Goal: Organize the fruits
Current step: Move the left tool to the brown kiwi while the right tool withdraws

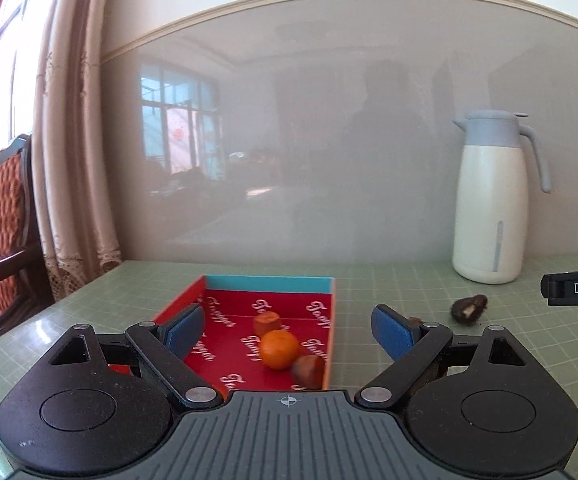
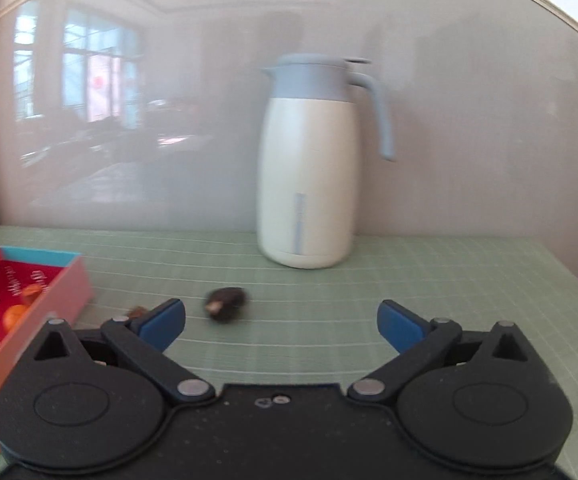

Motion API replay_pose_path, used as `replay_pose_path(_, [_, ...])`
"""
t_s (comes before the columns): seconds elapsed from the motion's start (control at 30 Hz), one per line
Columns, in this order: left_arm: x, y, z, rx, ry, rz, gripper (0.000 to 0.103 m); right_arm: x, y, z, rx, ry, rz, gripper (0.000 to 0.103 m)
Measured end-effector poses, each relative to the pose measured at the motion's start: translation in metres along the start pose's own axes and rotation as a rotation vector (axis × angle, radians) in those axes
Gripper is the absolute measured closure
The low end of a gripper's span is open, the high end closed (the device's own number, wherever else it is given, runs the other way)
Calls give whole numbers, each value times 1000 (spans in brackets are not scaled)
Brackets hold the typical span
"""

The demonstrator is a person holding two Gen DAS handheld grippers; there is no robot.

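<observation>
While both tools are spread wide with nothing between their blue pads, the left hand-held gripper [image 1: 289, 330] hangs over the near end of the red tray [image 1: 193, 304], in the lower middle of the left wrist view. Inside this tray, between the two fingers, lie three fruits in a slanting row: an orange-red piece [image 1: 267, 322] farthest, a round mandarin [image 1: 279, 349] touching it in the middle, and a brown chestnut-like fruit [image 1: 308, 371] nearest, against the right wall of the tray. The tray has a teal far wall and white script printed on its red floor.

The right hand-held gripper [image 2: 281, 322] is also open and empty, low over the green gridded worktop [image 2: 449, 280]. Just beyond its left finger, in the lower middle of the right wrist view, a dark brown fruit [image 2: 225, 303] lies alone on the worktop, outside the tray; it looks blurred. A small brown scrap [image 2: 137, 312] lies between it and the tray, which fills the lower left of this view.

Farther back stands a white jug [image 2: 309, 176] with a grey-blue lid and handle, close to the glossy wall panel [image 2: 169, 140].
</observation>
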State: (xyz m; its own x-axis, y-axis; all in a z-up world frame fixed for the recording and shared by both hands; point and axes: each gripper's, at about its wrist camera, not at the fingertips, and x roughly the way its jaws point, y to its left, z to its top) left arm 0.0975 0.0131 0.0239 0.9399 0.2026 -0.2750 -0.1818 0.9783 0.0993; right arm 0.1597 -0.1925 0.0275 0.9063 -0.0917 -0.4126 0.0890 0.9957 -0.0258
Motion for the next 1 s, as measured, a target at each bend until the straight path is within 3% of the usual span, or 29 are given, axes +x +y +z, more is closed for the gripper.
replay_pose_path(0.27, [12, -50, -4, 49, 52, -101, 13, 1, -50, -12, 40, 11, -168, 0])
replay_pose_path(0.53, [29, -92, -10, 149, 99, -166, 13, -4, -83, -21, 78, 28, -261, 0])
replay_pose_path(0.73, [48, -103, -10, 159, 139, -155, 13, -4, -94, -25, 91, 28, -299, 0])
replay_pose_path(1.0, [78, -111, -10, 163, 190, -103, 13, -6, -99, -26, 106, 27, -282, 0])
